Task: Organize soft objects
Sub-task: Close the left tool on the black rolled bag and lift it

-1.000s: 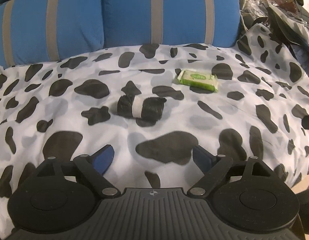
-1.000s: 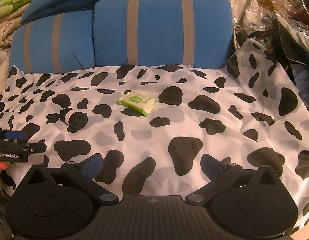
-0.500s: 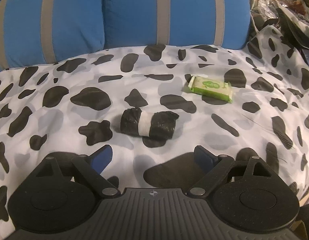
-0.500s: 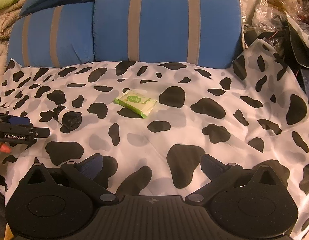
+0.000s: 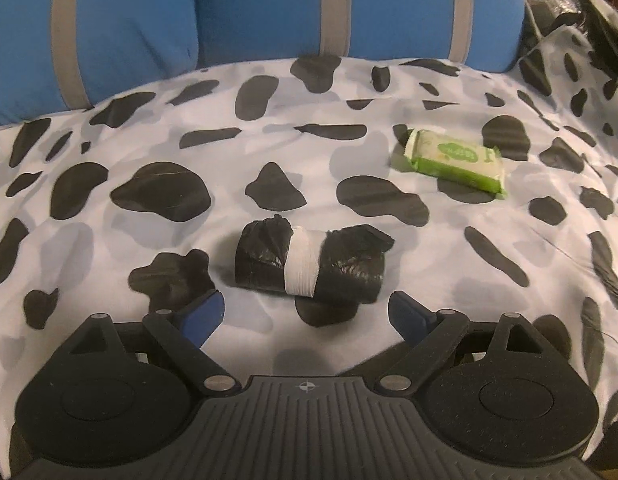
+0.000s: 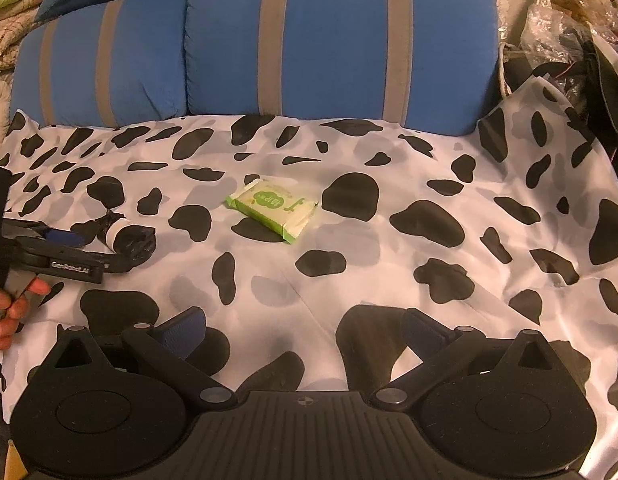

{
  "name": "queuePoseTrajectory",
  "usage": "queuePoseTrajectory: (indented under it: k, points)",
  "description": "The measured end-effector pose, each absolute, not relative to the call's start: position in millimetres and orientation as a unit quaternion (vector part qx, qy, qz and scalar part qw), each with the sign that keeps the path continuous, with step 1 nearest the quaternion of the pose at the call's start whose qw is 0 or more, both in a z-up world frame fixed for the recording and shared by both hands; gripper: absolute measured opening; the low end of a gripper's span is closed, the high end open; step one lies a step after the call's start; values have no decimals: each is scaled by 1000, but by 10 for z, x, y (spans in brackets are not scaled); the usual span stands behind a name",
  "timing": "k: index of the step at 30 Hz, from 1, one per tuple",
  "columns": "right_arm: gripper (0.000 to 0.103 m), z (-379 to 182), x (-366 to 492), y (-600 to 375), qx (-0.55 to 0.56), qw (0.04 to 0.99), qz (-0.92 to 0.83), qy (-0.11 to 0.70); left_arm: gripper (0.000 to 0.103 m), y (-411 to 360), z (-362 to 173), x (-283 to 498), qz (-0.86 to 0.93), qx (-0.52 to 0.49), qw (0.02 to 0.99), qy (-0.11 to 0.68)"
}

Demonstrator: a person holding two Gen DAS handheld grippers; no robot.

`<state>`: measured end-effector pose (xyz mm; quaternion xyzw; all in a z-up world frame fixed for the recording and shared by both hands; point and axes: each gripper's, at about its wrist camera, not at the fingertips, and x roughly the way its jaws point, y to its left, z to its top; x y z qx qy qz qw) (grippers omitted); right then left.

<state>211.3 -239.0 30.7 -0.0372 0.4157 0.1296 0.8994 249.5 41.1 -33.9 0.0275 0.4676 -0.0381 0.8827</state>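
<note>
The left hand-held gripper [image 5: 305, 314] hangs wide open and empty just short of the black banded roll [image 5: 309, 266] lying mid-sheet [image 5: 109, 240], the green wipes pack [image 5: 453, 160] well beyond toward the blue cushions [image 5: 269, 12], the right hand-held gripper [image 6: 305, 330] likewise open, empty.

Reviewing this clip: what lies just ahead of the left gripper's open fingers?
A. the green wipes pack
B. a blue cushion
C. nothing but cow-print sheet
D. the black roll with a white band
D: in the left wrist view the black roll lies on the sheet just beyond the open left gripper, untouched, while the wipes pack sits farther off to the right.
</note>
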Motion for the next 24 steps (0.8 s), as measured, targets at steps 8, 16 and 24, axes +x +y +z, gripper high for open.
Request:
queuePoseTrajectory:
  k: [8,16,24]
  points:
    - [103,260,2245,-2429,-36,897,125,423,92,456,-474,2747,-47,14,878,476]
    - [103,234,2320,-2468,-27,895,115,431,92,426,-561,2864,-62,41,876,476]
    - [103,221,2313,-2431,-37,893,118,432,84,430,-550,2859,-75,38,878,471]
